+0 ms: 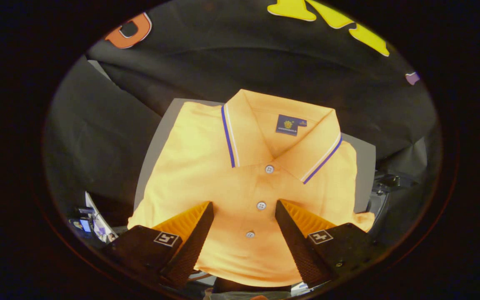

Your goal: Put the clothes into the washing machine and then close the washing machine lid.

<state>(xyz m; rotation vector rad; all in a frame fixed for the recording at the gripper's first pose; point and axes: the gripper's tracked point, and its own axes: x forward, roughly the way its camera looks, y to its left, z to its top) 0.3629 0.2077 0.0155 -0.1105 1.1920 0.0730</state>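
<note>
So the shirt (pixel 248 183) is a folded orange polo, soft knit cotton by the look of it, lying flat on a grey board (pixel 363 166). Collar has blue and white striped edging, with three pale buttons down the placket. It runs lengthwise away from the gripper (pixel 244 208), collar at the far end. Neck label is dark blue, too small to read. Fingers are spread wide over the placket, holding nothing.

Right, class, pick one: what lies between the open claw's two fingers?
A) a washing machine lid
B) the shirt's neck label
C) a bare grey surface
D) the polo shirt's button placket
D: the claw stands open over the folded orange polo shirt, and its line of buttons runs down between the two fingers.
</note>
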